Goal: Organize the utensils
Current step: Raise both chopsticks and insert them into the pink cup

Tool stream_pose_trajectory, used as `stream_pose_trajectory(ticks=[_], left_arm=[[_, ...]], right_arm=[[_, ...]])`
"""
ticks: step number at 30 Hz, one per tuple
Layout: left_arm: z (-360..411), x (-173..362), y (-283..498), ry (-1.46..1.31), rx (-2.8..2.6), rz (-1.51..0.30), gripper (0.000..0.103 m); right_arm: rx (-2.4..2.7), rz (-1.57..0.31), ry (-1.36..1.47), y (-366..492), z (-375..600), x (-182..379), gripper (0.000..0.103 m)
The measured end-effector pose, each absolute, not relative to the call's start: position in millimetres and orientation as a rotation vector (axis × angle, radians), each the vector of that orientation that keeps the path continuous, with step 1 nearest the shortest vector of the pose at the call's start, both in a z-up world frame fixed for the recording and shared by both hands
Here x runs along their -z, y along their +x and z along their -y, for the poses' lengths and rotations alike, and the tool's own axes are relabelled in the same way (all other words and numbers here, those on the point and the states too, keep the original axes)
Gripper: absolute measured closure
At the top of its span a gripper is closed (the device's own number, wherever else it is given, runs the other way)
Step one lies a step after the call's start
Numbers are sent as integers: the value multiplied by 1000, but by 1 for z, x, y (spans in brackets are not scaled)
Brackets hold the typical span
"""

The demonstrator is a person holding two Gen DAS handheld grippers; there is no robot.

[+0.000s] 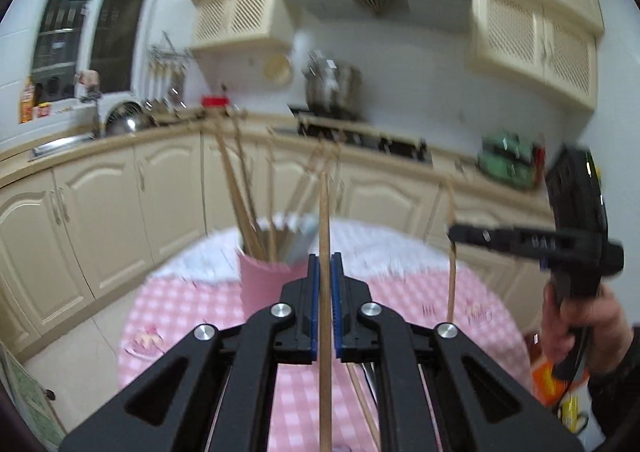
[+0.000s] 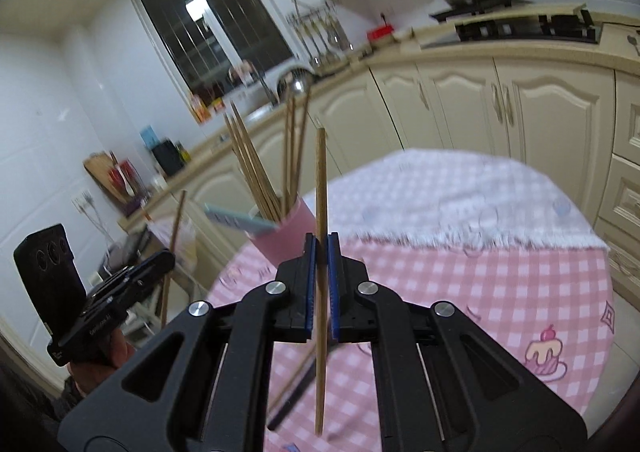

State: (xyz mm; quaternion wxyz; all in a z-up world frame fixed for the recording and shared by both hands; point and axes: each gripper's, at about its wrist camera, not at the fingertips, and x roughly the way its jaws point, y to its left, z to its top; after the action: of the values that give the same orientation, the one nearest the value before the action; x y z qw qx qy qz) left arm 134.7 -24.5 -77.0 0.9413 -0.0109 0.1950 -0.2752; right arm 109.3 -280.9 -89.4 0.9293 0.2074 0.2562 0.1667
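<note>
My left gripper (image 1: 325, 266) is shut on a wooden chopstick (image 1: 325, 211) that stands upright, just in front of a pink cup (image 1: 260, 288) holding several chopsticks (image 1: 240, 187). My right gripper (image 2: 320, 248) is shut on another upright chopstick (image 2: 320, 187), close to the same pink cup (image 2: 290, 234). Each view shows the other gripper from the side above the table: the right gripper (image 1: 454, 234) with its chopstick (image 1: 452, 280), and the left gripper (image 2: 170, 256) with its chopstick (image 2: 176, 223). A pale blue flat utensil (image 2: 240, 221) leans out of the cup.
The round table (image 2: 480, 292) has a pink checked cloth. Loose chopsticks (image 2: 296, 372) lie on it under my right gripper. Cream kitchen cabinets (image 1: 100, 211), a counter with a sink (image 1: 60, 143), a stove (image 1: 360, 135) and a steel pot (image 1: 332, 87) run behind. A hand (image 1: 576, 324) holds the right gripper.
</note>
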Motion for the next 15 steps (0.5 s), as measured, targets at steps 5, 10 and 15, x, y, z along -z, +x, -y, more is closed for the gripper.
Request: stream_pose_trajectory(ticks=[5,10,15], left_arm=[[4,51,147,-99,505,-307,98],[0,25,159,-122,490,-242,98],[2,15,167,-132,494,-224,98]], right_arm=[[-357,-450,410,114,280,65,97],[-371,-409,368,127,276,43,97],[-379,-407,344,134,274,37,97]])
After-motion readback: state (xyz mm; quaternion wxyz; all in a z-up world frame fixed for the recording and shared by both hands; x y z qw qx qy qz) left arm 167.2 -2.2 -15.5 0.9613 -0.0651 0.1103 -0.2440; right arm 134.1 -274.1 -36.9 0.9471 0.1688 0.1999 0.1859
